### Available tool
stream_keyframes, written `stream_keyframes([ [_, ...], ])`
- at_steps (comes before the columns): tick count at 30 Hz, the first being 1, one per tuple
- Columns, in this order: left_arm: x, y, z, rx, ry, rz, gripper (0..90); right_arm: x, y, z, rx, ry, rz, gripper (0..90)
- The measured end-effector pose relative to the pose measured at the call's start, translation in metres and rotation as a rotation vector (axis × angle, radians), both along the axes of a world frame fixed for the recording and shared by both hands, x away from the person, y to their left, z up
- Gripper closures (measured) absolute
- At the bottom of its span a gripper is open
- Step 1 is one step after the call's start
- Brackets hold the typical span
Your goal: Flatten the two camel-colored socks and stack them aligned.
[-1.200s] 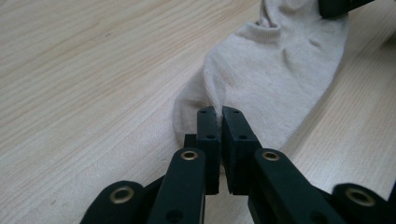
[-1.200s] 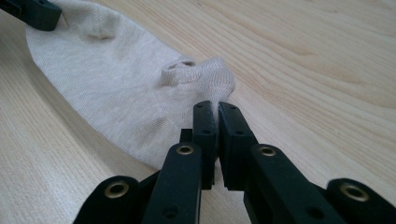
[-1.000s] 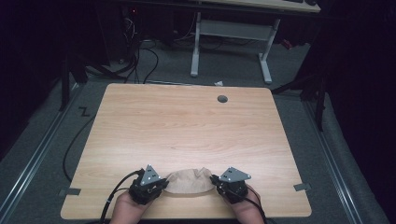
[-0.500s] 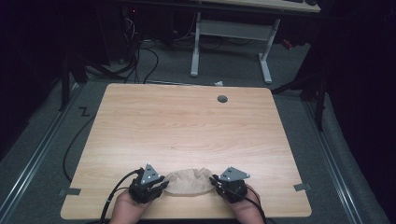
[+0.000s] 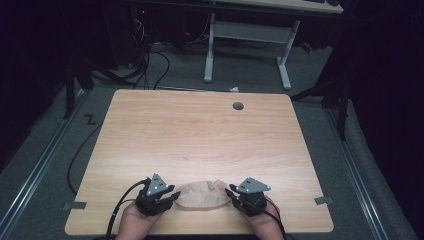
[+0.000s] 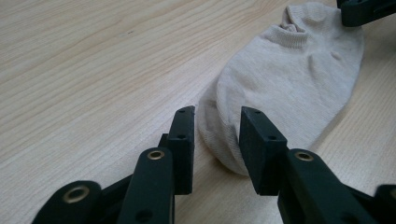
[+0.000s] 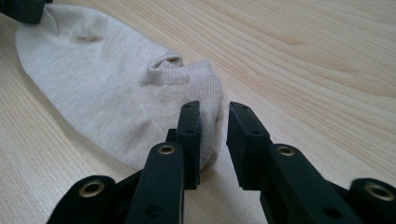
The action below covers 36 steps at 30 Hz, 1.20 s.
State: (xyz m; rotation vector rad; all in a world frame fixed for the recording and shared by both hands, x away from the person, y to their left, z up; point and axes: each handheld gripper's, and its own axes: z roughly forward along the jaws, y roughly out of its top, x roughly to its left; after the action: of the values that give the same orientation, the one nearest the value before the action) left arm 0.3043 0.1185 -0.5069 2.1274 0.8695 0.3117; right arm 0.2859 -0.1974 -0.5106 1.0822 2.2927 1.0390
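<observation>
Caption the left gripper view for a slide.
Left gripper, jaws open, poised at one end of a beige sock lying on the wooden table.

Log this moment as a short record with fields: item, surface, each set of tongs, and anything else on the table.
item: beige fabric ankle sock, lying flat near the table's near edge
surface: light wood-grain table
left tongs: jaws open, toe end of the sock between them
right tongs: jaws open, at the sock's cuff end
hands: one behind each set of tongs, at the near edge
other: round grey grommet hole near the far edge
</observation>
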Motion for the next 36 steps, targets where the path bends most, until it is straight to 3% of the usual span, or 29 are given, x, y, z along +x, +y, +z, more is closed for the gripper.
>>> stream_keyframes([
  [4, 0.004, 0.007, 0.003, -0.024, -0.012, 0.025, 65.5, 0.001, -0.004, 0.003, 0.017, -0.019, -0.014, 73.9],
  [12, 0.019, 0.031, 0.008, -0.064, -0.024, 0.105, 64.1, 0.01, -0.027, 0.01, 0.052, -0.058, -0.092, 70.2],
  [17, 0.028, 0.048, 0.009, -0.065, -0.039, 0.156, 63.6, 0.016, -0.049, 0.011, 0.064, -0.069, -0.177, 68.7],
  [24, 0.043, 0.071, 0.003, 0.005, -0.071, 0.22, 57.9, 0.026, -0.078, 0.004, 0.058, -0.069, -0.272, 65.5],
  [28, 0.053, 0.082, -0.008, 0.009, -0.009, 0.258, 53.9, 0.031, -0.09, -0.005, 0.063, -0.043, -0.315, 62.8],
  [31, 0.052, 0.08, -0.008, 0.006, -0.003, 0.243, 52.6, 0.033, -0.092, -0.008, 0.066, -0.032, -0.325, 62.6],
  [36, 0.049, 0.069, -0.008, 0.051, -0.025, 0.203, 51.4, 0.034, -0.088, -0.009, 0.05, -0.033, -0.326, 63.1],
])
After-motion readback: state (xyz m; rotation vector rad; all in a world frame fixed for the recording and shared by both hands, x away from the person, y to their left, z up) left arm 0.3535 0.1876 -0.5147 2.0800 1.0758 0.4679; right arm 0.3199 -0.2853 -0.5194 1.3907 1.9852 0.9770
